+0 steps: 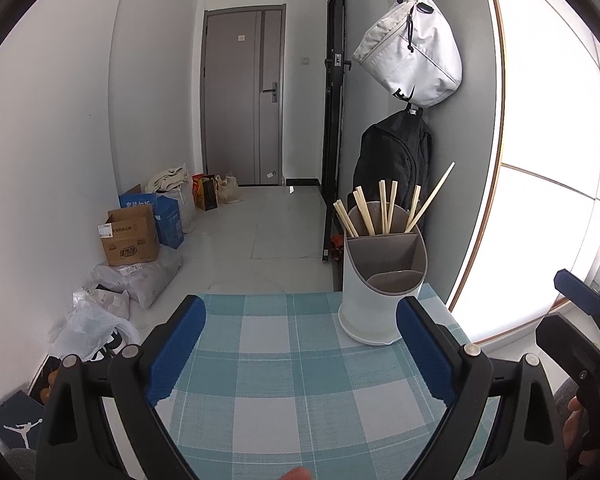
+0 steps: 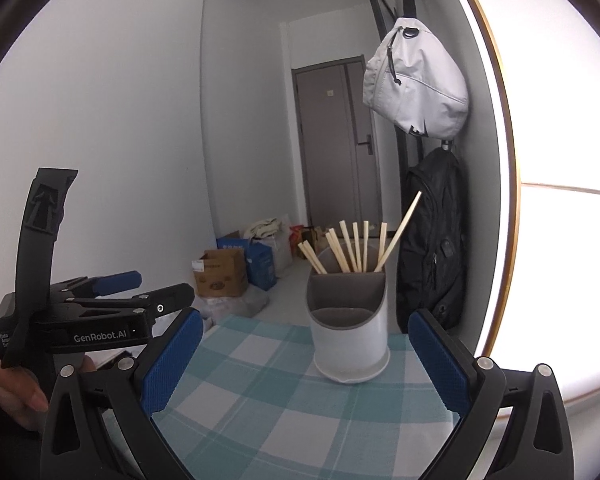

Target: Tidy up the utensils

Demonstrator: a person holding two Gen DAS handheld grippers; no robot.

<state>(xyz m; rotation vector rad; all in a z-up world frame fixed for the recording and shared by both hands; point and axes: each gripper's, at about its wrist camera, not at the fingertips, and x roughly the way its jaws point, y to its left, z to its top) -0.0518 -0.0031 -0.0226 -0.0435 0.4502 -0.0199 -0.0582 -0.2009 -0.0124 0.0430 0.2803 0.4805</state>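
A white utensil holder (image 1: 380,296) (image 2: 350,344) with grey inner compartments stands on the far right part of the checked tablecloth (image 1: 296,380) (image 2: 284,400). Several wooden chopsticks (image 1: 380,212) (image 2: 352,248) stand in its rear compartment; the front compartments look empty. My left gripper (image 1: 300,340) is open with nothing between its blue pads, just short of the holder. My right gripper (image 2: 304,352) is also open and empty, the holder ahead of it. The left gripper (image 2: 140,286) shows from the side at left, held by a hand (image 2: 12,392).
A white bag (image 1: 412,52) and a black backpack (image 1: 396,160) hang on the wall just behind the holder. Cardboard boxes (image 1: 130,236) and plastic bags (image 1: 136,280) sit on the floor left of the table. A bright window (image 1: 560,120) fills the right side.
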